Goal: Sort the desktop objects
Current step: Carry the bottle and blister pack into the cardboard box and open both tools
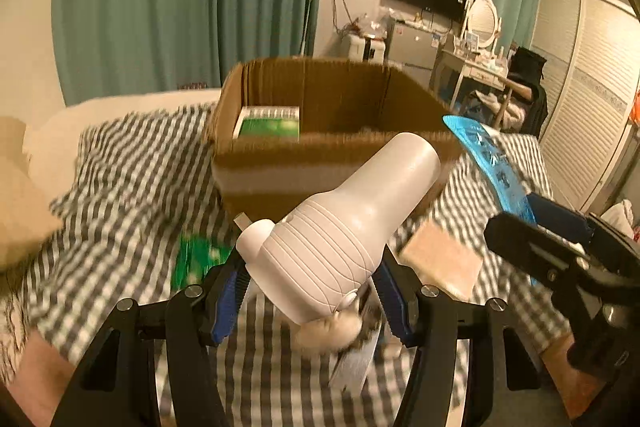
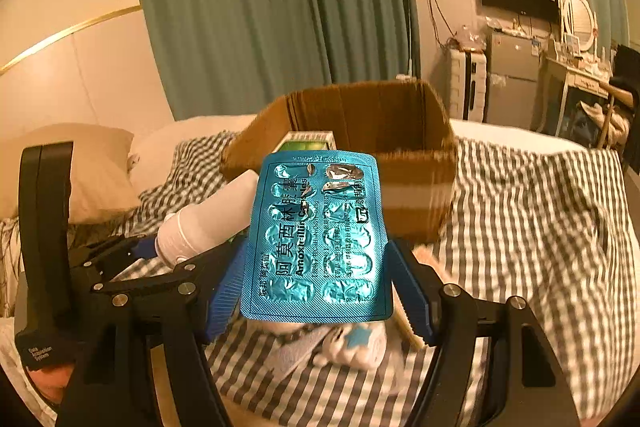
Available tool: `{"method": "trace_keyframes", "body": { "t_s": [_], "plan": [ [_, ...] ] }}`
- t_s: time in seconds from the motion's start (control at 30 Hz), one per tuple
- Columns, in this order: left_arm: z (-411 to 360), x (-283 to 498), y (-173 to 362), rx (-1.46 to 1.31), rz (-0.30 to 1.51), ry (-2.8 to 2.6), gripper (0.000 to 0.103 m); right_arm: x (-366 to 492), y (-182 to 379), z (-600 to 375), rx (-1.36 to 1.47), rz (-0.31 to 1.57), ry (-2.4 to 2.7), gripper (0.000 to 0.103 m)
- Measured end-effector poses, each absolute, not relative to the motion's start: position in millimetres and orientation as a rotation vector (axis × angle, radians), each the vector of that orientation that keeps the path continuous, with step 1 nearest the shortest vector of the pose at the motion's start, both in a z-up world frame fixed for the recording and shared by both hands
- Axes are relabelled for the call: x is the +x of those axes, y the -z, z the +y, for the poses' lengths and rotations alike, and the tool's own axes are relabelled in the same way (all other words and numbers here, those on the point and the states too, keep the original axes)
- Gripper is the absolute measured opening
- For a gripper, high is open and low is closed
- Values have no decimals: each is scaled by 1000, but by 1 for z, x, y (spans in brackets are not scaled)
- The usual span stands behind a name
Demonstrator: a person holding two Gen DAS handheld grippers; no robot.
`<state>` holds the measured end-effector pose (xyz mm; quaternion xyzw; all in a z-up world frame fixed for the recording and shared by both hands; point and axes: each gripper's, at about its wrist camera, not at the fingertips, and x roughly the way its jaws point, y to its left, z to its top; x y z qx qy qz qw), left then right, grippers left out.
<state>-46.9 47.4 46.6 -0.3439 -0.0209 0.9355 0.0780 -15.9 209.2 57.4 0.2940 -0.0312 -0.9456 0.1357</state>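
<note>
Left gripper (image 1: 310,285) pinched a white bottle (image 1: 344,227) near its capped end, held above the checked bedspread (image 1: 120,167). Right gripper (image 2: 316,287) clamped a blue pill sheet (image 2: 316,239) by its edges. Cardboard box (image 1: 320,163) sat just ahead, green packet (image 1: 270,123) inside. Best bet: carry both over the near rim before letting go, bottle tilted clear of the wall.

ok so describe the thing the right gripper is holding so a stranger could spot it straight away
Find the open cardboard box on the checked bedspread. Raised in front of it, the right gripper clamps a flat blister pack. It alone is shiny turquoise foil, printed "Amoxicillin", unlike the white bottle beside it.
</note>
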Motion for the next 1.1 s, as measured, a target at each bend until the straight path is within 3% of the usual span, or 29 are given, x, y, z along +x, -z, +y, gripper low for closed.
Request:
{"method": "trace_keyframes", "body": {
  "t_s": [0.43, 0.7, 1.03, 1.1],
  "plan": [
    [50, -140, -80, -936, -62, -2865, 61, -103, -92, 220, 737, -42, 2786, 69],
    [48, -196, -65, -937, -25, -2881, 61, -173, -68, 220, 805, -67, 2773, 69],
    [34, -226, -30, -1029, -118, -2879, 61, -208, -35, 232, 887, -117, 2766, 69],
    [35, -226, -26, -1058, -100, -2890, 66, -207, -35, 231, 886, -95, 2766, 71]
  ]
}}
